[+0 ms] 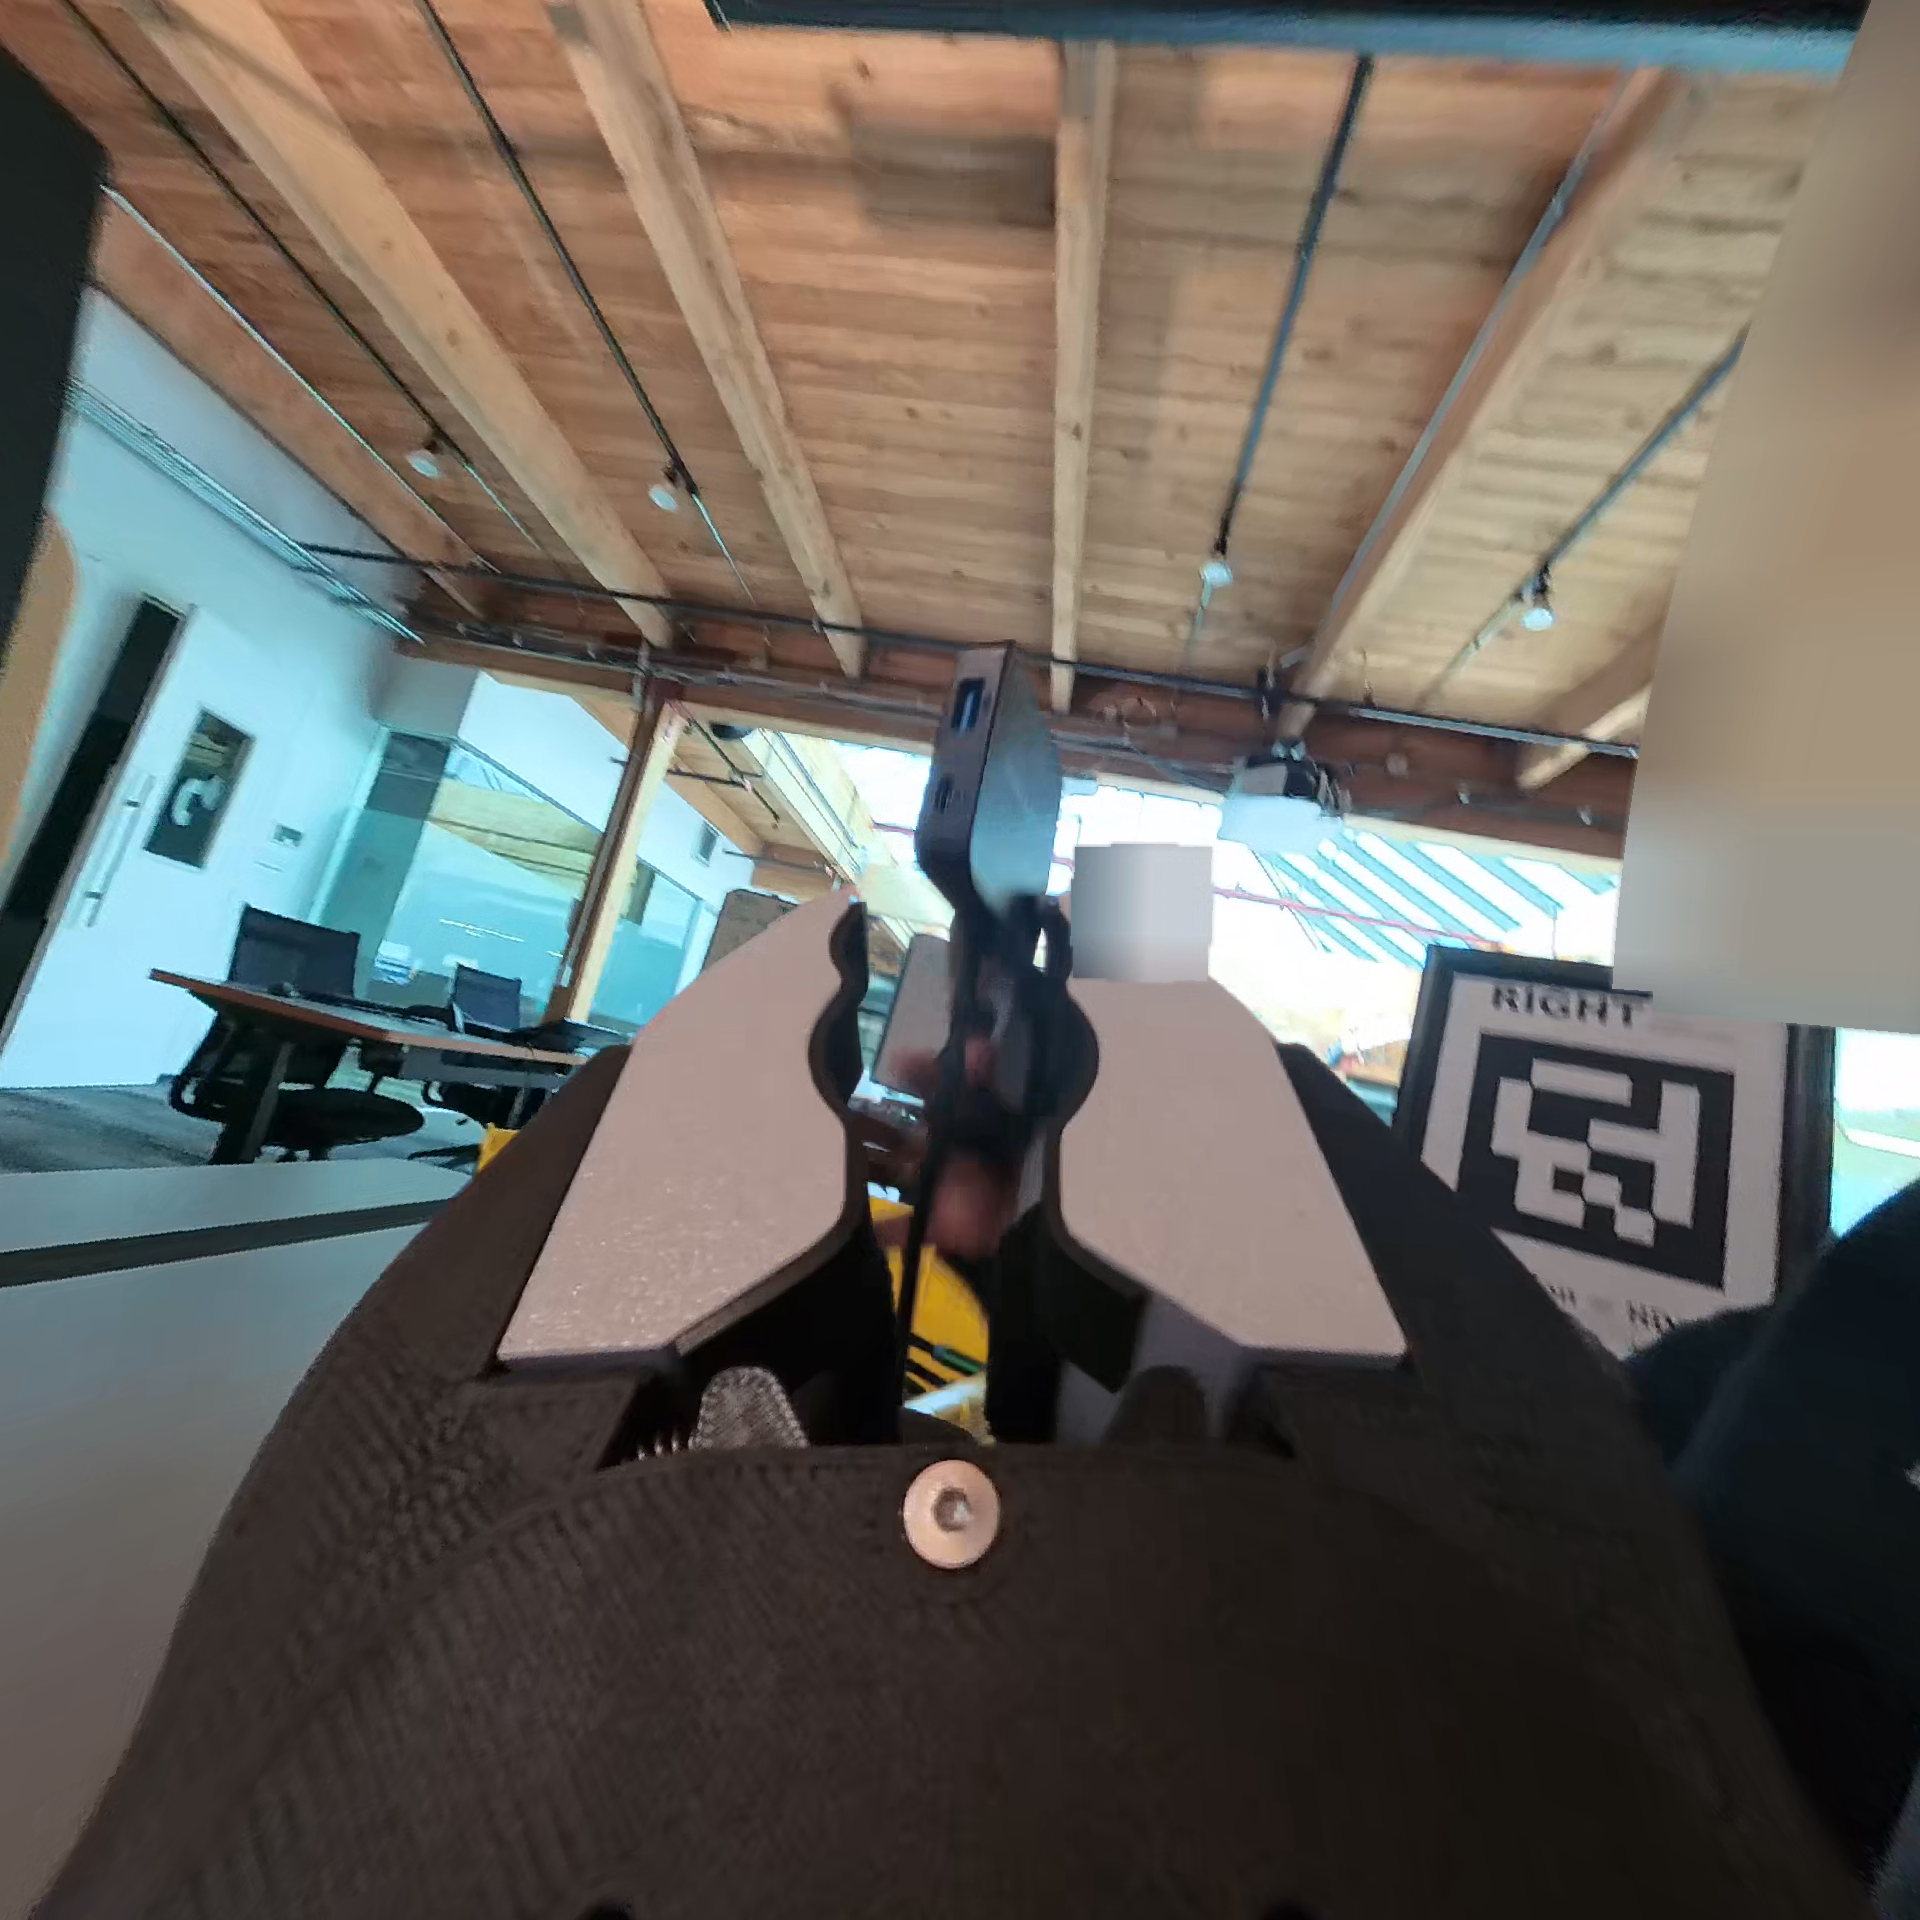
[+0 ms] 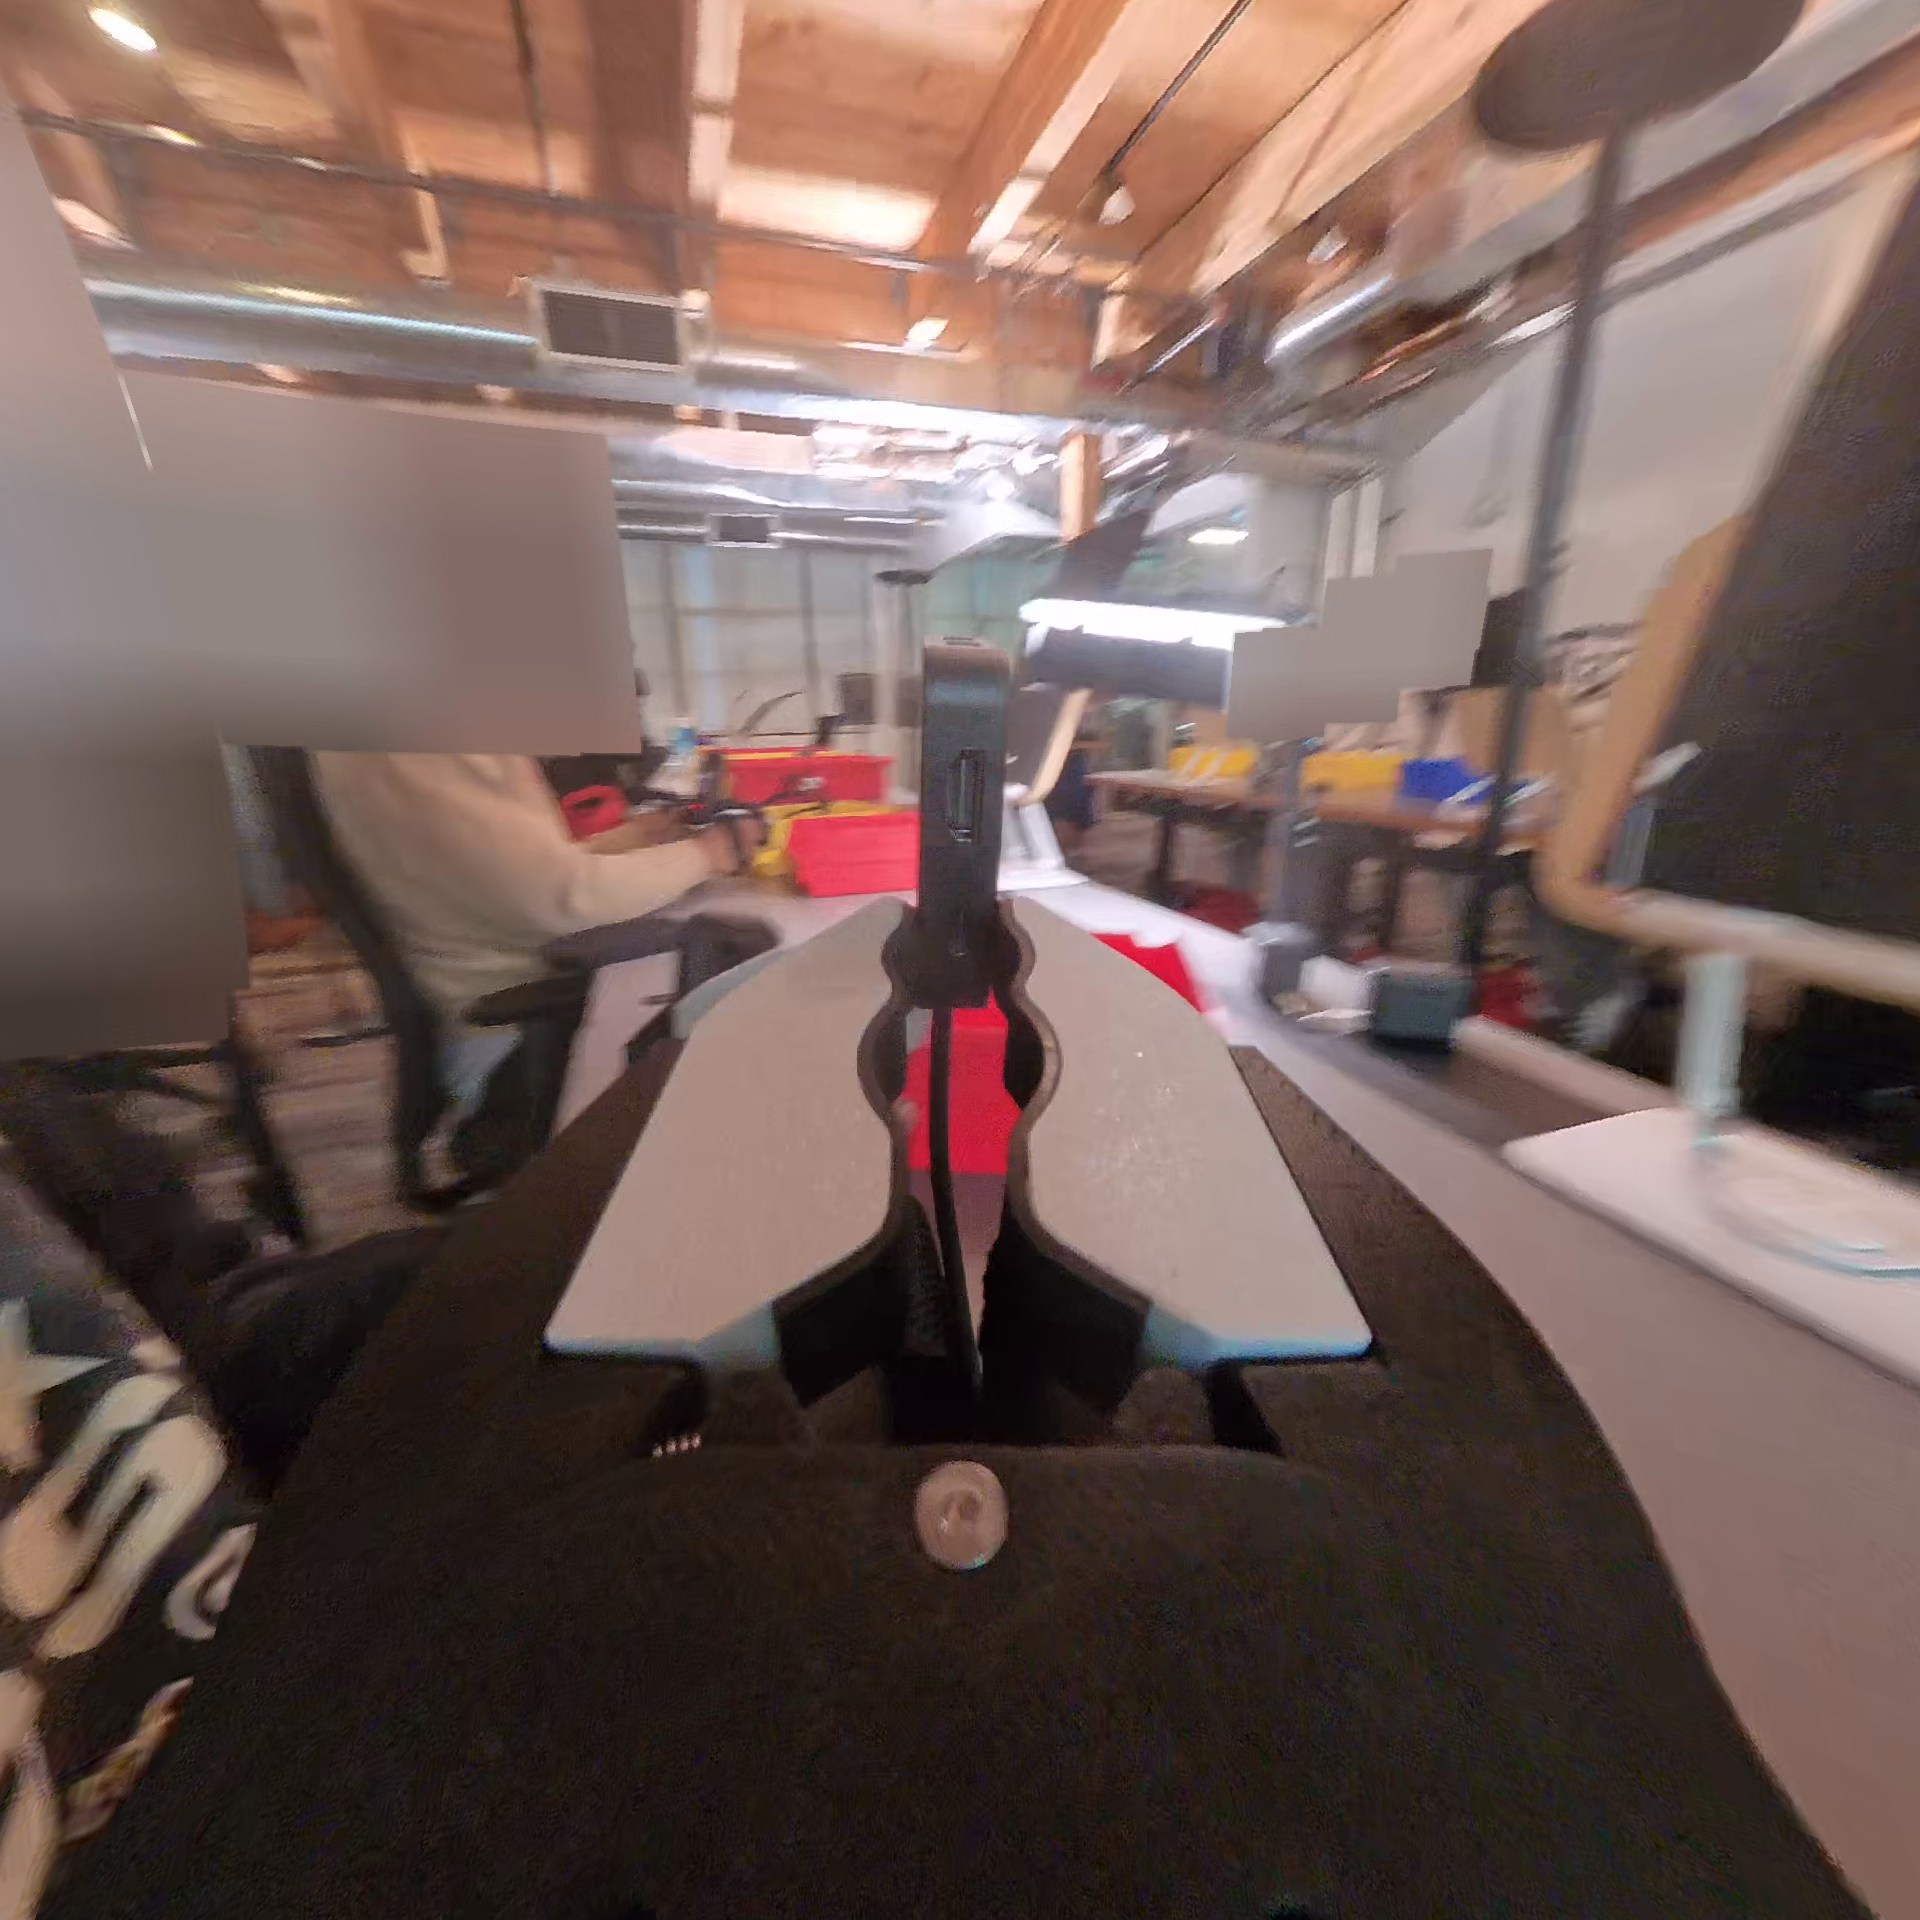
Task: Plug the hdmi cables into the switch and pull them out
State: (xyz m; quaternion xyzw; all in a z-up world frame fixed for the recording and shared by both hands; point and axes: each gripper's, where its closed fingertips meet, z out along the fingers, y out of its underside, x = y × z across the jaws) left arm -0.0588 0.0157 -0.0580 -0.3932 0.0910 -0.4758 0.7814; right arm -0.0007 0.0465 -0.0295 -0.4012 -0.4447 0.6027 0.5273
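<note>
In the left wrist view my left gripper [image 1: 966,956] points up toward the ceiling. A dark grey slim switch box [image 1: 982,790] with ports on its narrow side stands out past the fingertips. Its lower end and a black cable [image 1: 914,1247] sit between the nearly closed jaws, where the view is blurred. In the right wrist view my right gripper [image 2: 958,935] is shut on the lower end of a black slim box [image 2: 961,790] with an HDMI port on its edge. A black cable [image 2: 951,1195] hangs down between the fingers. I cannot tell if the two boxes are one unit.
The right gripper's black-and-white marker tag [image 1: 1600,1132] shows to the right in the left wrist view. A grey table edge [image 1: 208,1216] is at the left. In the right wrist view a seated person [image 2: 499,873], red bins [image 2: 842,842] and a monitor stand [image 2: 1714,1091] are nearby.
</note>
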